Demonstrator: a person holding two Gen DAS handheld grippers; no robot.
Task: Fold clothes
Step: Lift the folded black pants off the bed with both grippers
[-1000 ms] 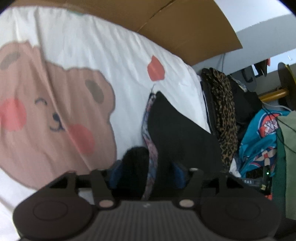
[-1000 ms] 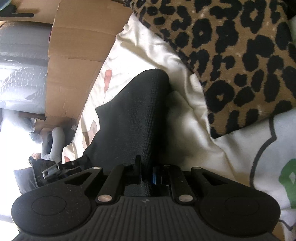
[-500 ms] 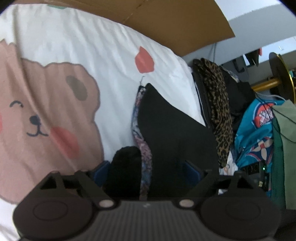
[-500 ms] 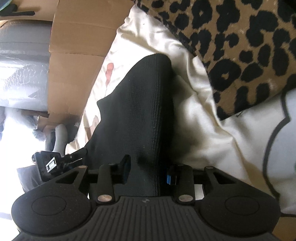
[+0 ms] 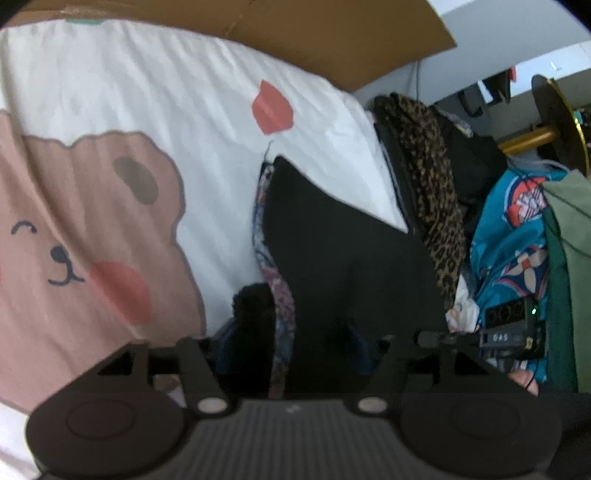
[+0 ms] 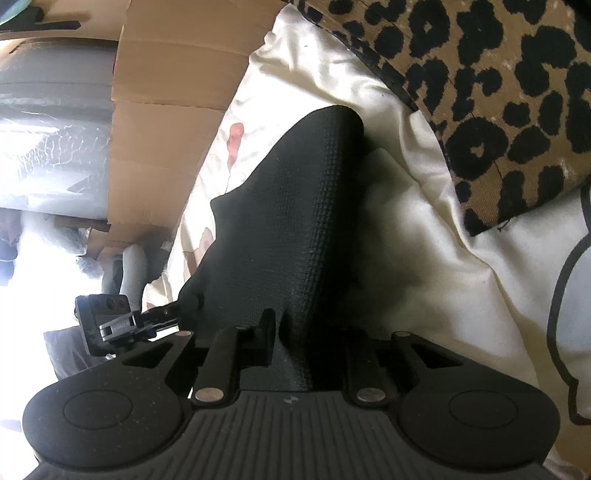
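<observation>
The black garment [image 6: 295, 221], knit with a patterned lining, lies bunched on the bear-print sheet [image 5: 184, 110]. Both grippers angle downward: left gripper [image 5: 291, 343] and right gripper [image 6: 295, 332] are closing on its near fabric.

Looks like a home bedroom to me: I see a bed with a white bear-print sheet [image 5: 155, 122], cardboard [image 5: 332, 33] propped behind it, a leopard-print garment [image 6: 498, 92] and a heap of clothes [image 5: 513, 236] beside the bed.
</observation>
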